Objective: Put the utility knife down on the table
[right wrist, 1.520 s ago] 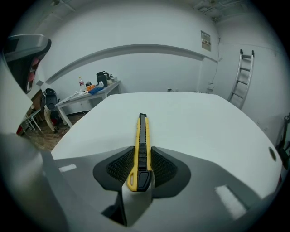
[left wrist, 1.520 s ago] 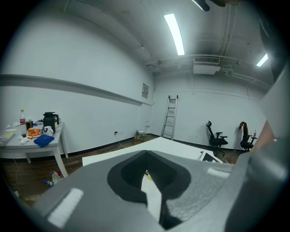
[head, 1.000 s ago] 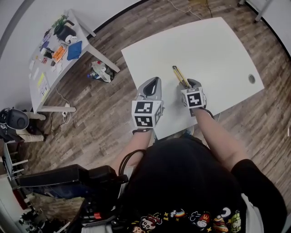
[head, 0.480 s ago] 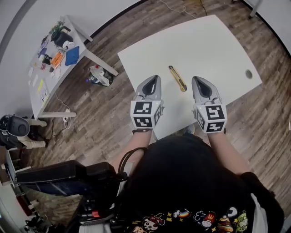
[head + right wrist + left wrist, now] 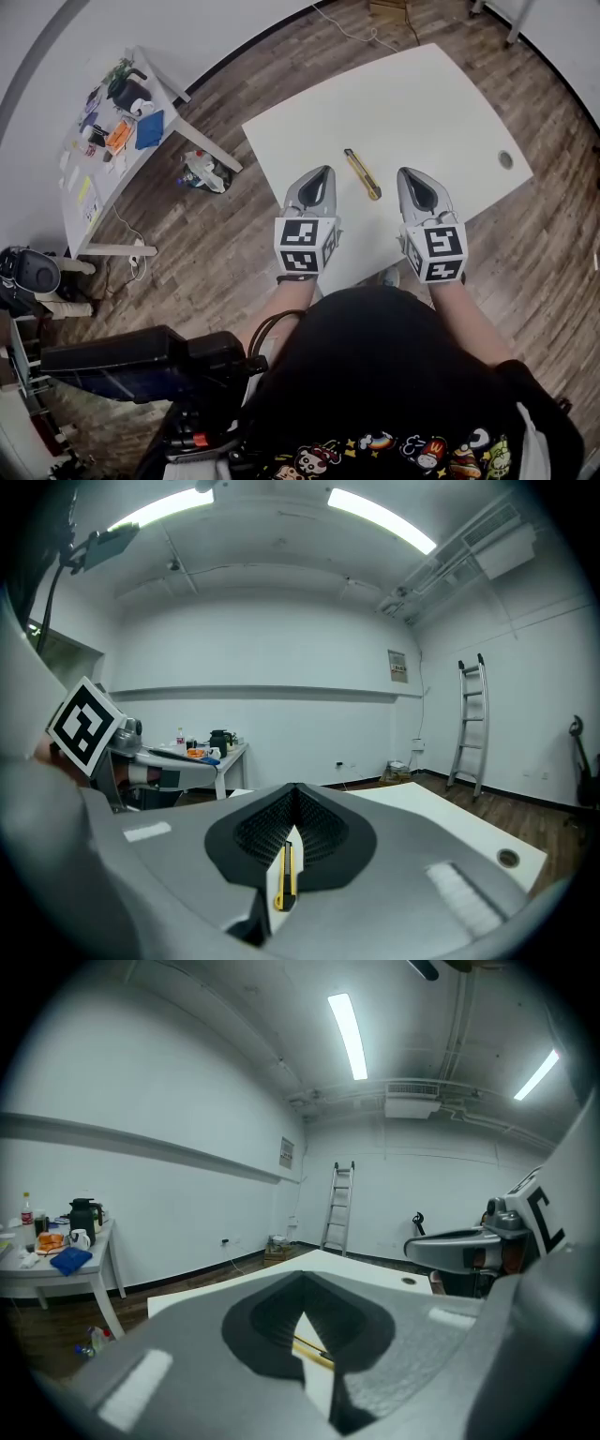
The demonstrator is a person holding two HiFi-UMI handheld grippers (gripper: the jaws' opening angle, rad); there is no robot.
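The yellow and black utility knife (image 5: 362, 174) lies flat on the white table (image 5: 422, 94), between my two grippers and touching neither. My left gripper (image 5: 322, 172) hovers just left of it, jaws shut with nothing in them. To the knife's right my right gripper (image 5: 408, 174) is also shut and empty. Through the gap under the jaws, the right gripper view shows the knife (image 5: 284, 878) on the table ahead of the right gripper (image 5: 295, 794). The left gripper view catches only a yellow strip of the knife (image 5: 312, 1354) beyond the left gripper (image 5: 302, 1283).
The table has a round cable hole (image 5: 506, 159) near its right edge. A cluttered side table (image 5: 112, 122) stands at far left with a bag (image 5: 204, 171) on the wood floor beside it. A ladder (image 5: 337, 1208) leans on the far wall.
A second ago my right gripper was at the knife's near end. It has since drawn back to the right and toward me, leaving the knife on the table. The left gripper barely moved.
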